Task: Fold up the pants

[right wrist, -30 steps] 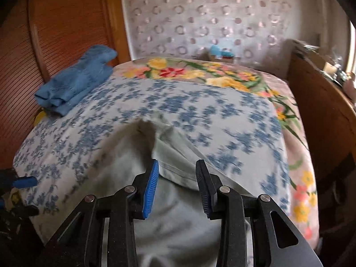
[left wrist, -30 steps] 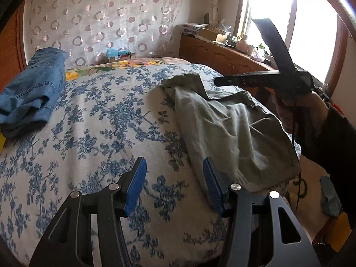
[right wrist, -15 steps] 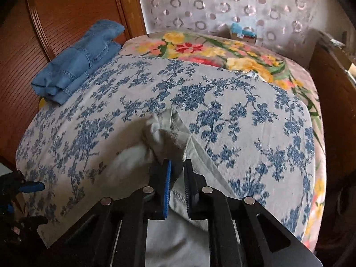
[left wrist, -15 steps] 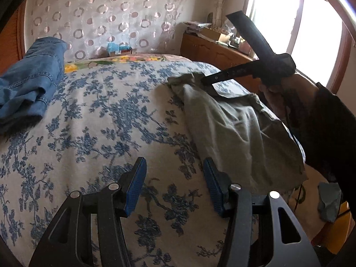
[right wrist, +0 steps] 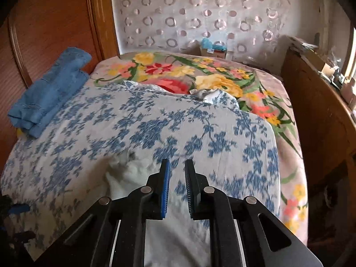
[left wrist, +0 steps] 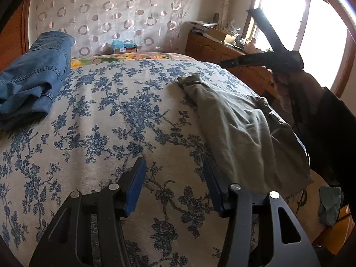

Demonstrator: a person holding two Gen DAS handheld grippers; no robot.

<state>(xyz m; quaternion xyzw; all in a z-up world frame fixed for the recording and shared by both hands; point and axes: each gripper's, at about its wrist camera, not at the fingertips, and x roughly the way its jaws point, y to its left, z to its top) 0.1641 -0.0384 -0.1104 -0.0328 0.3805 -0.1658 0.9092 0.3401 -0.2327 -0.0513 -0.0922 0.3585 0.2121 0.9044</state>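
Grey-green pants [left wrist: 240, 124] lie on the right side of the bed, their bunched far end [left wrist: 191, 80] resting on the blue-flowered cover. My left gripper [left wrist: 173, 184] is open and empty, low over the cover just left of the pants' near edge. My right gripper [right wrist: 176, 184] is narrowly open and empty, raised above the pants' far end; it shows from the side in the left wrist view [left wrist: 224, 63]. The pants appear pale and blurred in the right wrist view [right wrist: 131, 173], below and left of the fingers.
Folded blue jeans [left wrist: 33, 77] lie at the bed's far left by the wooden headboard [right wrist: 51, 29]. A wooden cabinet [right wrist: 318, 115] with clutter runs along the right side under a window [left wrist: 307, 26]. A small box [left wrist: 124, 46] sits at the far wall.
My right gripper was shut on the pants' far end half a second ago; now it has let go, opened slightly and lifted away. The pants' end lies on the bed. The left gripper barely moved.
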